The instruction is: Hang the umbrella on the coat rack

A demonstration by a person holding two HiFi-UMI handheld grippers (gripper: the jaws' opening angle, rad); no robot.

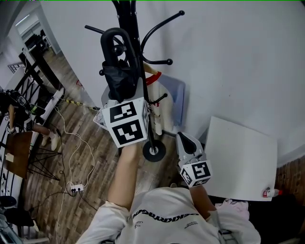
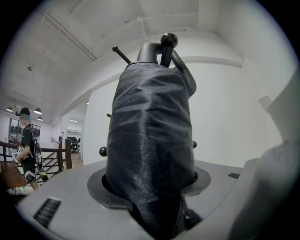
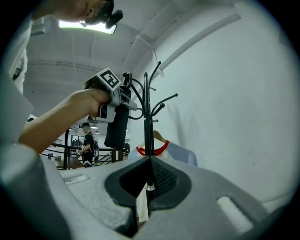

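Observation:
My left gripper (image 1: 120, 95) is shut on a folded black umbrella (image 1: 119, 78), held up against the black coat rack (image 1: 129, 14). The umbrella's curved handle (image 1: 113, 40) stands beside the rack's pole, level with its hooks. In the left gripper view the umbrella (image 2: 150, 154) fills the space between the jaws of the left gripper (image 2: 150, 199), with a hook's knob (image 2: 168, 39) just past its top. My right gripper (image 1: 185, 139) hangs lower, to the right of the rack's base, shut with nothing in it. The right gripper view shows the right gripper (image 3: 147, 161) pointing at the coat rack (image 3: 147, 117), with the umbrella (image 3: 117, 129) to the left.
A light garment with a red collar (image 1: 153, 78) hangs on the rack against the white wall. A white board (image 1: 240, 159) lies at the right. Cables and a power strip (image 1: 76, 188) lie on the wooden floor at the left. A person (image 2: 28, 145) stands far off by a railing.

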